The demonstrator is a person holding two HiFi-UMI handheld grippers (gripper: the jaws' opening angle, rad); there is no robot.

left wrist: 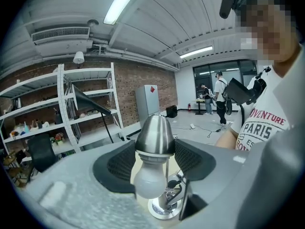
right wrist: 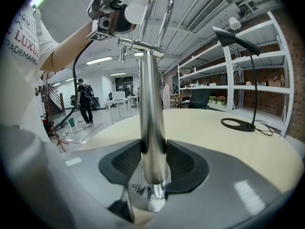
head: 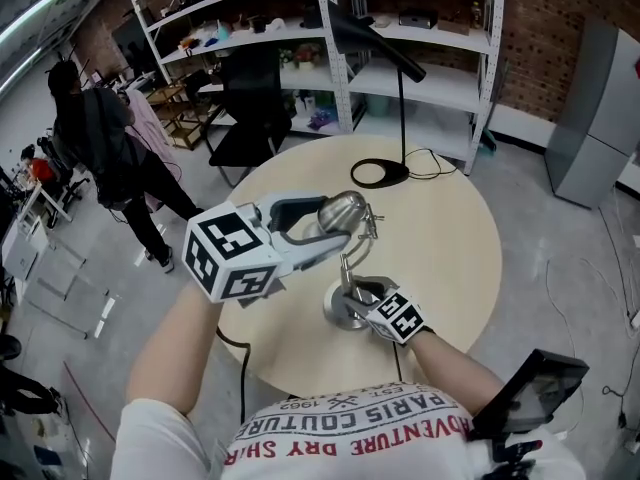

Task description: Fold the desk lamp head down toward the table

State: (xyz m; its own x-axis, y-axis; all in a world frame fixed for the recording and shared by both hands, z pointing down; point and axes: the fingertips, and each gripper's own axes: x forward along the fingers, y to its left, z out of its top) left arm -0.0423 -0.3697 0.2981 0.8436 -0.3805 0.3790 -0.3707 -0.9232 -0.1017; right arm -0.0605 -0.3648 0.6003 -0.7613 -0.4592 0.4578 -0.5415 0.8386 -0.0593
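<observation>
A silver desk lamp stands near the front of the round beige table (head: pixel 450 238). Its round base (head: pixel 343 311) rests on the tabletop and its bullet-shaped head (head: pixel 341 210) is raised on a thin arm. My left gripper (head: pixel 335 230) is shut on the lamp head (left wrist: pixel 155 133), both pads pressing the metal shade, with the white bulb (left wrist: pixel 148 184) sticking out toward the camera. My right gripper (head: pixel 358 294) is shut on the upright post (right wrist: pixel 152 128) just above the base (right wrist: pixel 150 200). In the right gripper view the left gripper (right wrist: pixel 110 19) shows high up by the head.
A black lamp with a ring base (head: pixel 380 173) and cable stands at the table's far edge. White shelving (head: pixel 420 78) and a black chair (head: pixel 245 118) lie beyond. A person (head: pixel 105 153) walks at the left. A grey cabinet (head: pixel 600 118) stands at the right.
</observation>
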